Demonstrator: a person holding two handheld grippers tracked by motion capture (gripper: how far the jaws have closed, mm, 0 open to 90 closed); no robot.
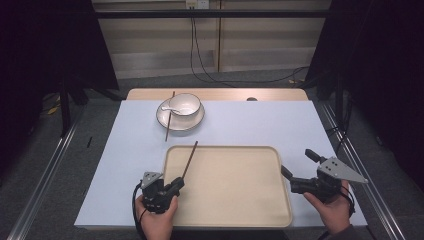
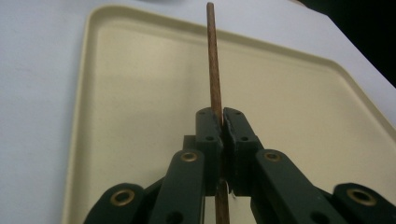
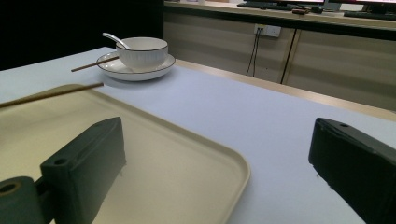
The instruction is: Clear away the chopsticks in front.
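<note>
Left gripper [image 1: 176,186] sits at the near left corner of the cream tray [image 1: 235,200], held in the person's left hand [image 1: 157,215]. Its jaws are fully closed on a brown wooden chopstick [image 1: 190,159], clamped near the stick's near end. In the left gripper view the stick [image 2: 214,70] runs straight out from between the pressed pads and a short length passes back behind them. The held chopstick slants up and away over the tray's left portion, its far tip passing just beyond the tray's far rim.

Right gripper [image 1: 299,170] is at the tray's near right edge, held in the right hand [image 1: 334,210]. Its jaws stand wide apart with nothing between them; in the right gripper view one jaw is over the tray [image 3: 187,158], the other over the pale blue table cover [image 3: 261,126].

At the far left of the table, a white bowl [image 1: 184,104] with a white spoon [image 1: 169,108] in it stands on a white plate [image 1: 192,123]. A second chopstick [image 1: 169,117] lies across the plate's left rim, well apart from the tray.
</note>
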